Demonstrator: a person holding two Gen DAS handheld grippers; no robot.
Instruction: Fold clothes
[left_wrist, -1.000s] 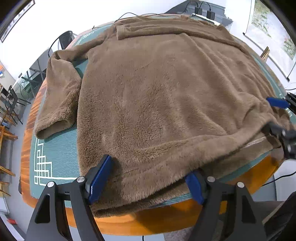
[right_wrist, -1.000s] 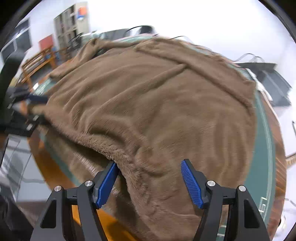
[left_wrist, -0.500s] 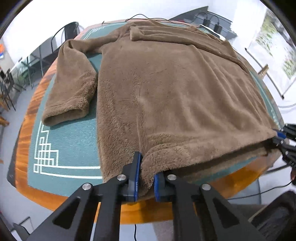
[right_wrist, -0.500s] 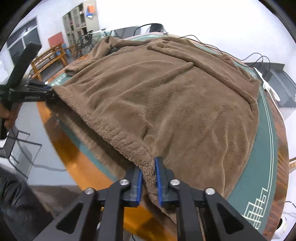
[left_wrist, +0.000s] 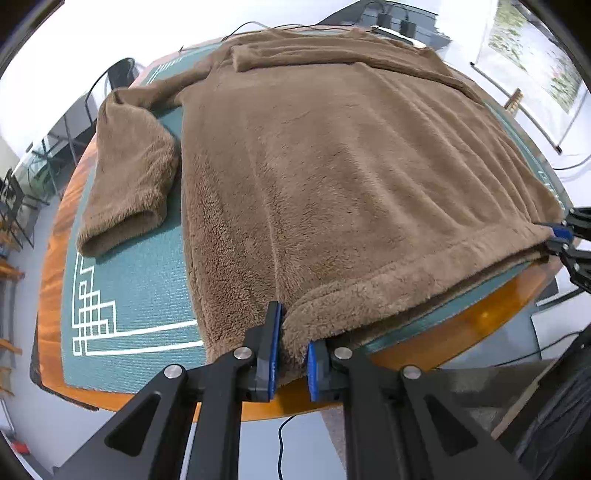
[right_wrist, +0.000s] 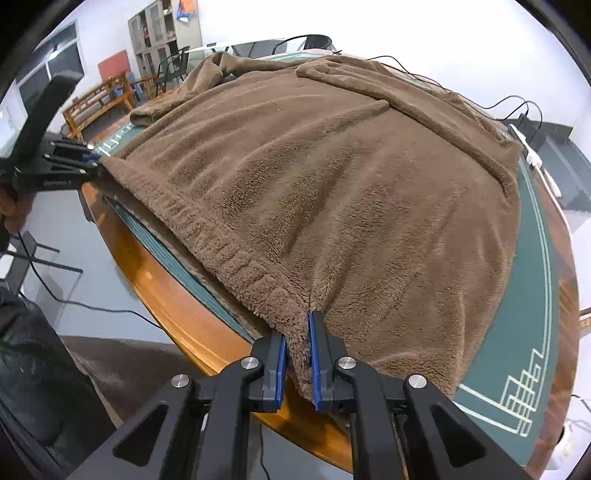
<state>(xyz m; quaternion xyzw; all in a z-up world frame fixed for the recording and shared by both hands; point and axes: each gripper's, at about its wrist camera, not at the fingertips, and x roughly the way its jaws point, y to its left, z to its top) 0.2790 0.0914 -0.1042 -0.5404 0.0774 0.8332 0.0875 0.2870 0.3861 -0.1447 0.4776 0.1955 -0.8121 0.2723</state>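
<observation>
Item: brown fleece sweater (left_wrist: 332, 177), spread flat on the round surface (left_wrist: 461, 332), collar at the far side, hem at the near edge. Left claw (left_wrist: 291, 350) and right claw (right_wrist: 297, 363) each clamped on a hem corner; body extends lengthwise away from both.

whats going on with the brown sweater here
A person is folding a brown fleece sweater spread on a round table with a green mat. The left hand-held gripper and the right hand-held gripper are each shut on a corner of the bottom hem, at the table's near edge. No fold is made yet.
</observation>
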